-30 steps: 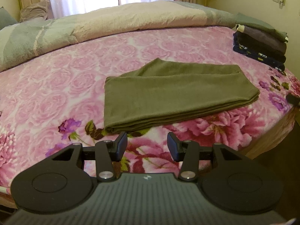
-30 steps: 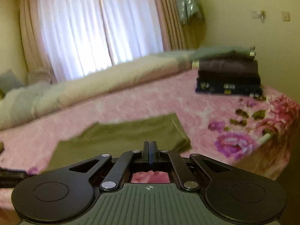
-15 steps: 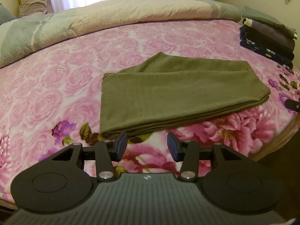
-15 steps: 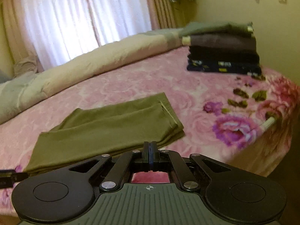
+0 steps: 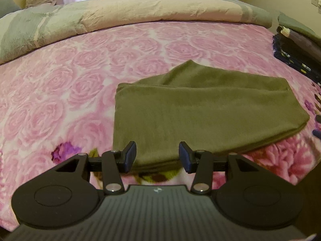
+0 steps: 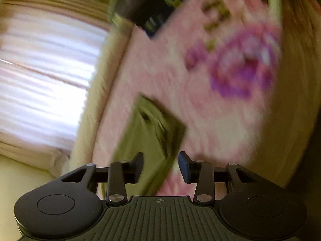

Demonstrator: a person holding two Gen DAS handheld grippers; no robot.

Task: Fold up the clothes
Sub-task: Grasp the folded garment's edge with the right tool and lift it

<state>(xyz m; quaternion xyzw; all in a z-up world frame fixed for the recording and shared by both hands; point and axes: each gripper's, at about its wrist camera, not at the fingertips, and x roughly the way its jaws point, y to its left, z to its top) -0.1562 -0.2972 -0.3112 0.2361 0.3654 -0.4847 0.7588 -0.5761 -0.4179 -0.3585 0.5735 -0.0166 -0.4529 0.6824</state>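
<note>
An olive-green folded garment [image 5: 200,116] lies flat on the pink rose-patterned bedspread [image 5: 60,92]. My left gripper [image 5: 157,156] is open and empty, its fingers straddling the garment's near left edge just above it. My right gripper [image 6: 161,167] is open and empty, rolled sideways, with the garment's right end [image 6: 148,138] between and just beyond its fingers. The right wrist view is blurred by motion.
A stack of folded dark clothes [image 5: 297,48] sits at the bed's far right and also shows in the right wrist view [image 6: 148,6]. A rolled green and beige duvet [image 5: 140,14] runs along the far side. The bed's front edge [image 6: 291,100] drops off on the right.
My right gripper has opened from shut, rolled sideways and dropped close to the garment's right end. My left gripper has moved forward to the garment's near left edge, still open.
</note>
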